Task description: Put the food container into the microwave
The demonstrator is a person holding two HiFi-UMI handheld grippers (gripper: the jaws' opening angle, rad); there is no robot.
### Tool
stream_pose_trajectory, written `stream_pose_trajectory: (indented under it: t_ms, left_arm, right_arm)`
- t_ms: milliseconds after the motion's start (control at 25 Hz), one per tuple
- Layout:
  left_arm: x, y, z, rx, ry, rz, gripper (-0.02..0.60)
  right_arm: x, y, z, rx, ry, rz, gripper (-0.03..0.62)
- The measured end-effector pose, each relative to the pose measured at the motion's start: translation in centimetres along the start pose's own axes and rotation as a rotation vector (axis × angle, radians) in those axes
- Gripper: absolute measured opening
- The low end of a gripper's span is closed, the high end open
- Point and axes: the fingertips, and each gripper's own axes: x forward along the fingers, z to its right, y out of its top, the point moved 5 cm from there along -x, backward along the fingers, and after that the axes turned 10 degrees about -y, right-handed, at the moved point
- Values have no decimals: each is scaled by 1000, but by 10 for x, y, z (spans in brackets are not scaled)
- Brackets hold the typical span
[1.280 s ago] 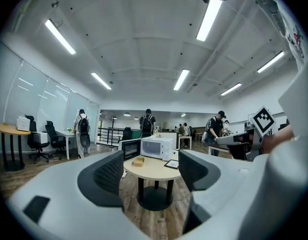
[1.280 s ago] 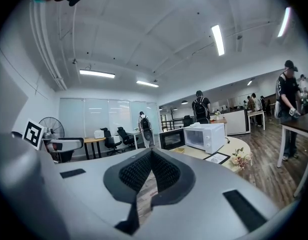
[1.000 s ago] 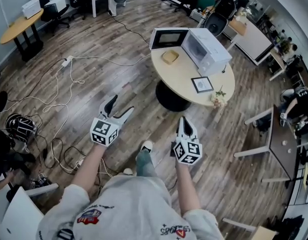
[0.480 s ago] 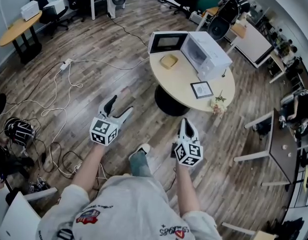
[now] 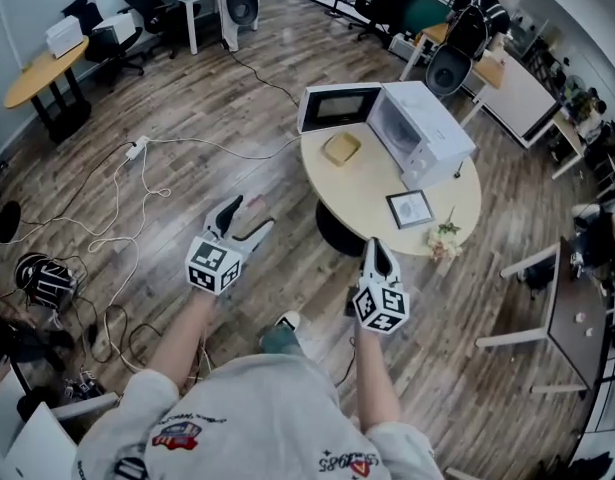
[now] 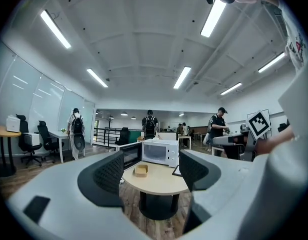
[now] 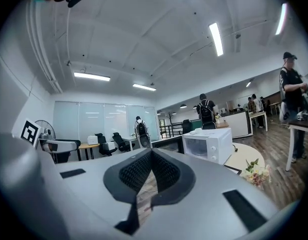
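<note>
You stand well apart from the round bench [image 5: 362,194], so the step in hand is the approach; walk up to its near left edge, and mind the power strip [image 5: 137,149] and its loose cables on the floor to your left. The left gripper [image 5: 245,218] hangs with its jaws wide apart and nothing between them, so it looks the better one for the pick; the right gripper [image 5: 373,251] has its jaws pressed together and empty, and you need to spread them before it can help. The microwave [image 5: 432,133] stands at the far right of the bench with its door [image 5: 337,106] swung open toward the left, so no opening step seems called for; come at the container low and from the side, close on opposite walls, and lift it level before you carry it right into the cavity.

The food container [image 5: 340,148] lies on the bench just beside the open door and in front of the cavity, touching neither as far as I can tell; it is a shallow tan tray, squarish with rounded corners, seemingly without a lid; it is probably light and thin-walled, so squeeze gently.
</note>
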Motion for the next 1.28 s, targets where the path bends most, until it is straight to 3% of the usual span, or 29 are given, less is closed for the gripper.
stream_pose_trajectory:
  t_ms: [520,760,1280]
  left_arm:
    - [174,13,-80,12,-32,-7,333]
    - [255,16,-84,25,-105,-29,333]
    - [393,5,-109,13,-244,-63,333]
  right_arm:
    - [169,14,69,31,-15,-9,5]
    - [204,25,122,50,-74,-10,5]
    - [265,21,190,73,-190,-25,5]
